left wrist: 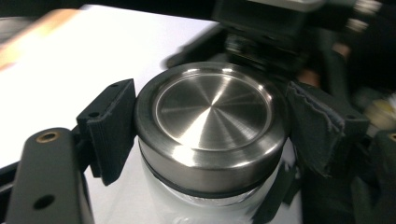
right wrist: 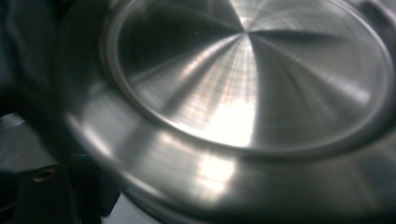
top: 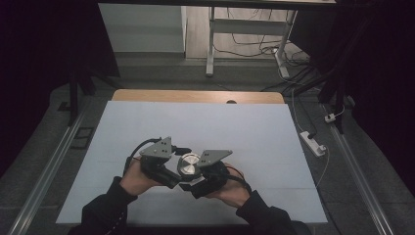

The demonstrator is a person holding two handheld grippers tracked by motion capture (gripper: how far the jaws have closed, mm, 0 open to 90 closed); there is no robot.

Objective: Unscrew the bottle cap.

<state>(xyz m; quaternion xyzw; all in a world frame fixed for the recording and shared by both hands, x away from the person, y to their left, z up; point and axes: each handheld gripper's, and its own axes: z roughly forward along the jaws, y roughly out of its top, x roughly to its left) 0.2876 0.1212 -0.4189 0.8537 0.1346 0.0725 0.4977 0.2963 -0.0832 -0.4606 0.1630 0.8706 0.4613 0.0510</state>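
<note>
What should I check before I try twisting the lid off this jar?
1. Left gripper pads on the steel lid: ok, one pad each side of its rim.
2. Right gripper hold on the jar: cannot tell, too close and blurred.
3. Jar body below lid: pale, contents cannot tell.
4. Lid seated: ok, dark seal ring even under rim.
5. White table cover around the work: ok.
</note>
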